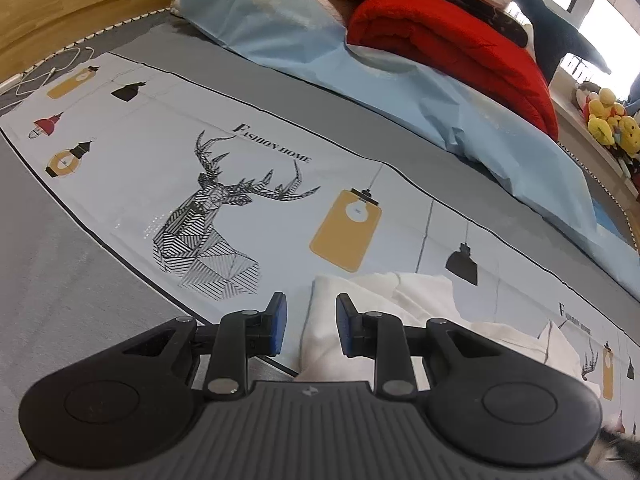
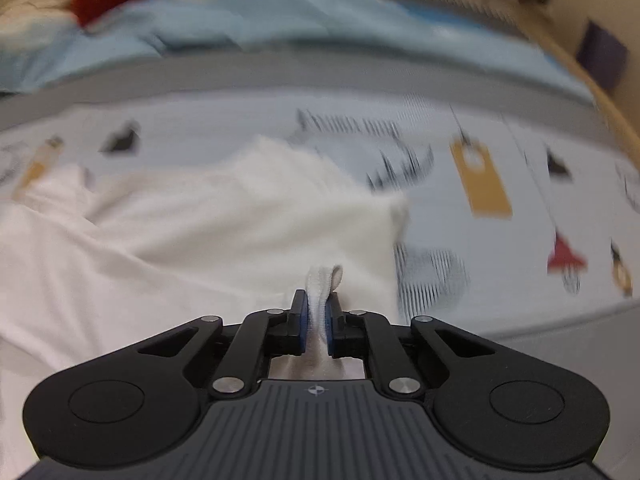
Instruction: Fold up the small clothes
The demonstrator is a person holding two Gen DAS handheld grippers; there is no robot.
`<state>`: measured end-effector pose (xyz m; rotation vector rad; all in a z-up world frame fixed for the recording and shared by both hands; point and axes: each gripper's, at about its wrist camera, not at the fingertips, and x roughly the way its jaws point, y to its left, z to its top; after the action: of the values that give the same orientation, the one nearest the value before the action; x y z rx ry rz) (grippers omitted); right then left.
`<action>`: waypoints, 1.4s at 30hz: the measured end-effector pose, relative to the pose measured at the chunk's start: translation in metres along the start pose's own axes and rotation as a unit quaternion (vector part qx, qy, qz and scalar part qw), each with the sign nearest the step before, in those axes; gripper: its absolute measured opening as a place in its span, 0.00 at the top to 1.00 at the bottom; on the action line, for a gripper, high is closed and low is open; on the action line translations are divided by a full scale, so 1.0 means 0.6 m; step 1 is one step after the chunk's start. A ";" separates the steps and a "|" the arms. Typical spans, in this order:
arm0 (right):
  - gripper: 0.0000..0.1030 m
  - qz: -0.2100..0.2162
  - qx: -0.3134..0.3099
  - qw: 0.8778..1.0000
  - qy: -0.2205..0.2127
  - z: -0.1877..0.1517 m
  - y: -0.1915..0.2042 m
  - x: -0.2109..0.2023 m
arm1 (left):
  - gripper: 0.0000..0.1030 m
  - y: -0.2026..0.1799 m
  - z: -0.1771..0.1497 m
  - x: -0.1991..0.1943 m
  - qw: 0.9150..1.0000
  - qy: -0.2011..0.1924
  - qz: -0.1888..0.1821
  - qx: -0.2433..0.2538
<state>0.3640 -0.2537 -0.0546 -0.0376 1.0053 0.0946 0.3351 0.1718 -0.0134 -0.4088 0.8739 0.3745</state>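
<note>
A small white garment (image 1: 384, 308) lies rumpled on the printed sheet (image 1: 248, 216) of a bed. In the left wrist view my left gripper (image 1: 310, 322) stands open just above the garment's near left edge, and nothing sits between its blue pads (image 1: 280, 322). The right wrist view is blurred by motion. There the white garment (image 2: 192, 224) spreads to the left, and my right gripper (image 2: 316, 316) is shut on a ribbed white hem (image 2: 322, 284) of it that sticks up between the fingers.
A light blue quilt (image 1: 400, 80) with a folded red blanket (image 1: 452, 48) and cream bedding lies along the far side. A white cable (image 1: 52, 72) sits at the far left by the wooden bed frame (image 1: 72, 4). Yellow plush toys (image 1: 608, 120) stand at the right.
</note>
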 end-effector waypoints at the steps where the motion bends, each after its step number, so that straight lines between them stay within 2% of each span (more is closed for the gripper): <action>1: 0.93 0.015 0.002 0.999 -0.028 0.012 0.000 -0.025 | 0.72 0.004 0.001 0.002 1.000 0.001 0.003 -0.001; 3: 0.93 0.031 0.011 0.996 -0.081 0.032 -0.013 -0.061 | 0.72 0.008 0.000 0.006 1.000 0.004 0.006 -0.002; 5: 0.92 0.010 0.036 0.993 -0.111 0.048 -0.039 -0.067 | 0.72 0.011 -0.002 0.013 1.000 0.012 0.007 -0.001; 6: 0.87 -0.008 0.058 0.992 -0.115 0.051 -0.055 -0.059 | 0.72 0.011 -0.003 0.015 1.000 0.015 0.006 -0.001; 7: 0.78 -0.035 0.081 0.990 -0.112 0.050 -0.072 -0.047 | 0.72 0.012 -0.004 0.018 1.000 0.018 0.005 0.001; 9: 0.71 -0.090 0.114 0.987 -0.073 0.047 -0.102 -0.016 | 0.72 0.012 -0.007 0.022 1.000 0.021 0.006 0.004; 10: 0.71 -0.096 0.132 0.985 -0.053 0.043 -0.116 -0.006 | 0.72 0.011 -0.008 0.025 1.000 0.024 0.005 0.005; 11: 0.71 -0.084 0.161 0.982 -0.045 0.038 -0.131 -0.002 | 0.72 0.011 -0.010 0.029 1.000 0.030 0.002 0.006; 12: 0.71 -0.048 0.199 0.978 -0.037 0.035 -0.147 -0.001 | 0.72 0.010 -0.012 0.033 0.999 0.035 -0.001 0.007; 15: 0.69 -0.033 0.190 0.980 -0.040 0.038 -0.143 -0.002 | 0.72 0.005 -0.019 0.042 0.998 0.058 -0.015 0.008; 19: 0.62 -0.010 0.164 0.986 -0.029 0.039 -0.126 0.002 | 0.72 -0.004 -0.035 0.051 0.996 0.083 -0.030 0.020; 23: 0.62 0.005 0.153 0.988 -0.003 0.034 -0.103 0.009 | 0.72 -0.012 -0.060 0.064 0.991 0.110 -0.048 0.066; 24: 0.62 0.006 0.150 0.989 0.000 0.032 -0.100 0.012 | 0.72 -0.016 -0.070 0.069 0.987 0.121 -0.044 0.095; 26: 0.62 0.012 0.147 0.989 0.007 0.031 -0.097 0.016 | 0.77 -0.018 -0.091 0.086 0.977 0.150 -0.012 0.148; 28: 0.62 0.014 0.145 0.989 0.011 0.029 -0.097 0.022 | 0.76 -0.013 -0.112 0.103 0.966 0.174 0.018 0.188; 29: 0.62 0.013 0.144 0.989 0.014 0.029 -0.097 0.024 | 0.76 -0.009 -0.118 0.106 0.964 0.176 0.018 0.200; 33: 0.62 0.007 0.141 0.989 0.033 0.023 -0.099 0.037 | 0.76 -0.015 -0.116 0.093 0.962 0.158 0.031 0.219; 36: 0.60 0.001 0.132 0.990 0.042 0.019 -0.098 0.046 | 0.76 -0.021 -0.101 0.081 0.971 0.128 0.023 0.200; 38: 0.58 -0.013 0.113 0.992 0.058 0.012 -0.095 0.058 | 0.76 -0.020 -0.097 0.090 0.972 0.139 0.017 0.189; 40: 0.58 -0.032 0.100 0.991 0.079 0.000 -0.096 0.076 | 0.75 -0.016 -0.101 0.105 0.969 0.153 0.028 0.190; 42: 0.56 -0.036 0.114 0.989 0.092 -0.010 -0.107 0.089 | 0.75 -0.009 -0.094 0.110 0.974 0.148 0.019 0.168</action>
<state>0.3935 -0.3148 -0.1038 0.1277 1.1932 -0.0927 0.3392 0.1491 -0.0975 -0.1342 1.2157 0.1969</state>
